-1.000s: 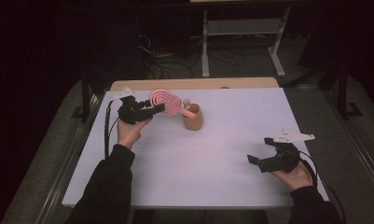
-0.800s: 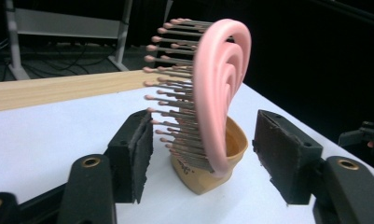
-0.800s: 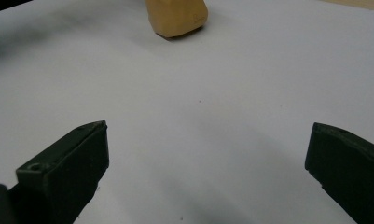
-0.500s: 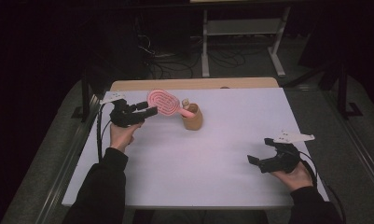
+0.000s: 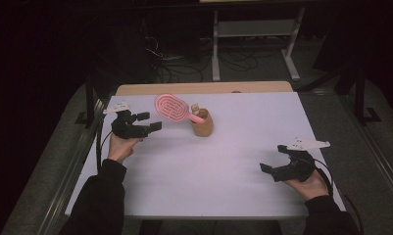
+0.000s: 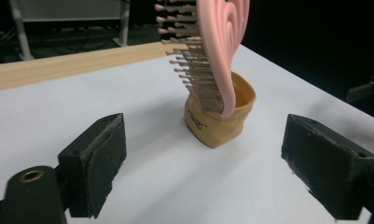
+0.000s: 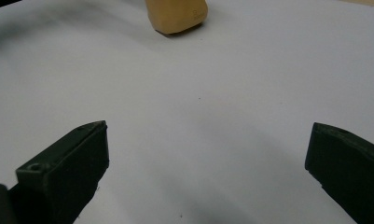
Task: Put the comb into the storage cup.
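Hairbrush (image 5: 172, 106) just beyond hand-held gripper (image 5: 149, 122)

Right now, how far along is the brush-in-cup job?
Done: pink hairbrush stands handle-down in the tan cup. In hand: nothing; the left hand-held gripper has just been opening and sits apart from the brush, jaws empty. The right hand-held gripper rests open on the white table. Left: apparently only pulling back.

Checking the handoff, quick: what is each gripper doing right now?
Left gripper: open, fingers just opened, nothing between them; pink hairbrush stands in the tan cup.
Right gripper: open, empty, over the white table.
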Demonstrator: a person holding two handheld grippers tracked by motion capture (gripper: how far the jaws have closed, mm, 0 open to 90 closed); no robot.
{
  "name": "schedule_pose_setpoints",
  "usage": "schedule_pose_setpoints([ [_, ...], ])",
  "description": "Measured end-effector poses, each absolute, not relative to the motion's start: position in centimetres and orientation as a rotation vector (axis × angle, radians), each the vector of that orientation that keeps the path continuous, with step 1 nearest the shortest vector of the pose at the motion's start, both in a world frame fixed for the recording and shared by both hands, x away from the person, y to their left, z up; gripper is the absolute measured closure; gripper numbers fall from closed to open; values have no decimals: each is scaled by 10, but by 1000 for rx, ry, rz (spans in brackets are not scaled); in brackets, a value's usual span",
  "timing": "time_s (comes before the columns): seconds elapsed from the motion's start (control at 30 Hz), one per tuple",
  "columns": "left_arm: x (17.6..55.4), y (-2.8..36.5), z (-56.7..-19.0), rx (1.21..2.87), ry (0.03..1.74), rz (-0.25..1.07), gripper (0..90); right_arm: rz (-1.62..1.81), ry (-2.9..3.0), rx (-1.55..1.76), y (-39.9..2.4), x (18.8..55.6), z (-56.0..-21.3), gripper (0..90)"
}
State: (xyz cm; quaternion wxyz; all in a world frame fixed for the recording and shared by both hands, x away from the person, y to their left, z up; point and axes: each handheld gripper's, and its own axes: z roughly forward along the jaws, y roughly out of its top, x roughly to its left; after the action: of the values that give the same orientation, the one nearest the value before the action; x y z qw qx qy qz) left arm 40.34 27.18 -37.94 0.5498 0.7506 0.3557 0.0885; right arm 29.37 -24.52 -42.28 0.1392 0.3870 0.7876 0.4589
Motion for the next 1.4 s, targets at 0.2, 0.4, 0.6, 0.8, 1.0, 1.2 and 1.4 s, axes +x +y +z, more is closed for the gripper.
schedule_pose_setpoints([
  [0.2,401,272,-382,1823,849,191,6,1327,2277,1118,-245,294,-423,0],
  [0.4,396,276,-386,1824,847,188,0,1322,2278,1114,-245,293,-423,0],
  [0.6,388,283,-390,1814,832,208,0,1316,2279,1115,-245,293,-423,0],
  [0.8,379,289,-395,1807,829,223,0,1315,2279,1115,-245,293,-423,0],
  [1.0,371,293,-399,1802,829,243,0,1313,2282,1117,-244,293,-423,0],
  [1.2,359,298,-401,1790,813,282,0,1316,2276,1118,-246,293,-423,0],
  [1.4,348,308,-411,1769,836,321,0,1319,2272,1122,-246,292,-422,0],
])
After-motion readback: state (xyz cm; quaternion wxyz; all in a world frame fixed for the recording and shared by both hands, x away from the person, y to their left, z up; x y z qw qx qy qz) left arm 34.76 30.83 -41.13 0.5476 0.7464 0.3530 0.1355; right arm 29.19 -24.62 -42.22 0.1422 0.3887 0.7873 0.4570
